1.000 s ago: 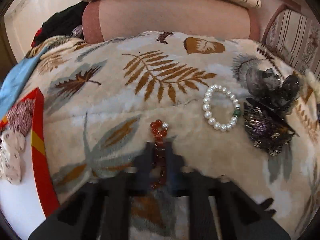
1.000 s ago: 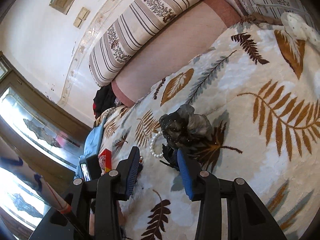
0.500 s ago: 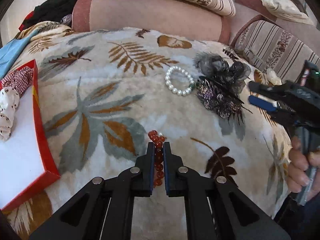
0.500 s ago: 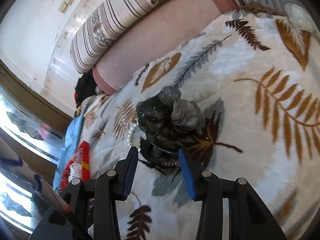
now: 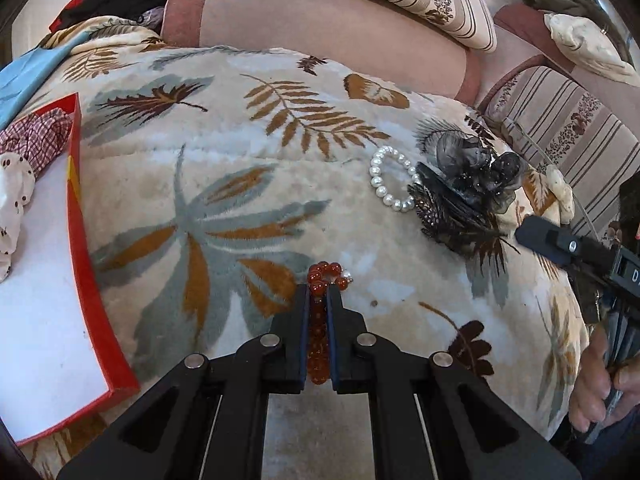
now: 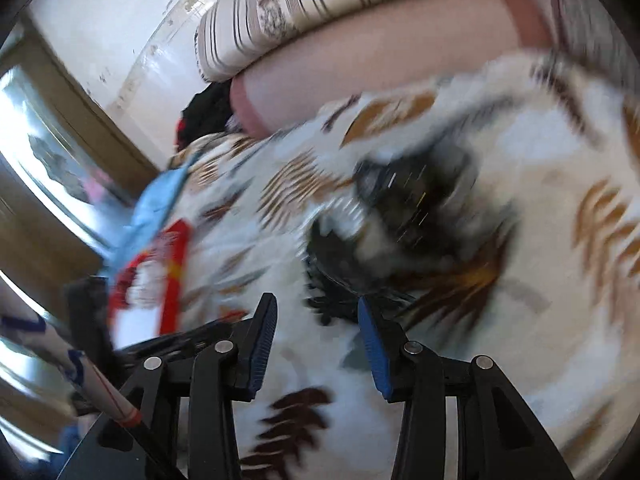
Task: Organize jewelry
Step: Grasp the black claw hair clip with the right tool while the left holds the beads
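The left gripper (image 5: 318, 300) is pinched tight on the amber bead bracelet (image 5: 320, 320), whose strand runs up between the blue pads with its looped end poking out past the tips, above the leaf-print blanket (image 5: 240, 184). That puts the step in hand as a carry: the bracelet is picked up and, by the look of it, is bound for the red-rimmed box (image 5: 86, 280) lying at the blanket's left edge, which already holds a checked scrunchie (image 5: 36, 140) and a white dotted one (image 5: 12, 200). The next move would call for swinging the left gripper over the box's white floor, clear of the raised red rim, and parting the pads so the beads drop in a bare patch.

The right gripper (image 6: 316, 322) has its jaws spread with nothing between them, and they have just been opening. It points down at the black feathered hair clip (image 5: 460, 212), which sits near the blanket's right edge, touching the pearl bracelet (image 5: 394, 180). The right wrist view is badly smeared, so how close the tips are to the clip cannot be told. In the left wrist view the right gripper comes in from the right edge, tilted downward, with the person's hand (image 5: 600, 384) wrapped round its handle. The left gripper slopes steeply toward the blanket.
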Demonstrator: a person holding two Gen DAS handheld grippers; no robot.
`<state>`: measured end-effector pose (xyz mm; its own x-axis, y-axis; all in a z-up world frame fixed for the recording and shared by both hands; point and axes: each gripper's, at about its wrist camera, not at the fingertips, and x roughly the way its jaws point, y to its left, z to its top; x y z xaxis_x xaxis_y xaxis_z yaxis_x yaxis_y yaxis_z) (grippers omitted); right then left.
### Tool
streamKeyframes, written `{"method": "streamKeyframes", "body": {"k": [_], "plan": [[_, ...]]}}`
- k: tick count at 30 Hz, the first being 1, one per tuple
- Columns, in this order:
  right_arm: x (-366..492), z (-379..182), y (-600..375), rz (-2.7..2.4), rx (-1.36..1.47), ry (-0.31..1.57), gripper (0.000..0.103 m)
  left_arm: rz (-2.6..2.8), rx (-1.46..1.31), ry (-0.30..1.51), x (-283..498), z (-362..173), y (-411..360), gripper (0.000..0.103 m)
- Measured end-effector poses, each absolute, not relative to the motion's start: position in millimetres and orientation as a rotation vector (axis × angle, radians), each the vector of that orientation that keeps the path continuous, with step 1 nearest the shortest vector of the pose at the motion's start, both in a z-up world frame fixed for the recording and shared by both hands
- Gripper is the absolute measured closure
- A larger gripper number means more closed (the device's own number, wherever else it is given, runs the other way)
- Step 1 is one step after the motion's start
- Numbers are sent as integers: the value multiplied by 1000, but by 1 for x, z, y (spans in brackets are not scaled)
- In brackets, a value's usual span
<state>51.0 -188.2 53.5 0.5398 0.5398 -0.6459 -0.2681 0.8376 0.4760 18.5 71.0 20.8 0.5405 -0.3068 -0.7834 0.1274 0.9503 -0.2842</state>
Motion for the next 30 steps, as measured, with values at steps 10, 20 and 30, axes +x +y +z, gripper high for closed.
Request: {"method": "streamKeyframes", "body": {"k": [10,20,30], "plan": [[61,64,-156,454,107,809,44,-262,-200,971,23,19,71,96],[103,26,-156,507,139,953,39,-262,-199,970,24,18,70,96],[84,28,-128,440,-20,928,62,-280,-189,930,22,23,68,96]]}}
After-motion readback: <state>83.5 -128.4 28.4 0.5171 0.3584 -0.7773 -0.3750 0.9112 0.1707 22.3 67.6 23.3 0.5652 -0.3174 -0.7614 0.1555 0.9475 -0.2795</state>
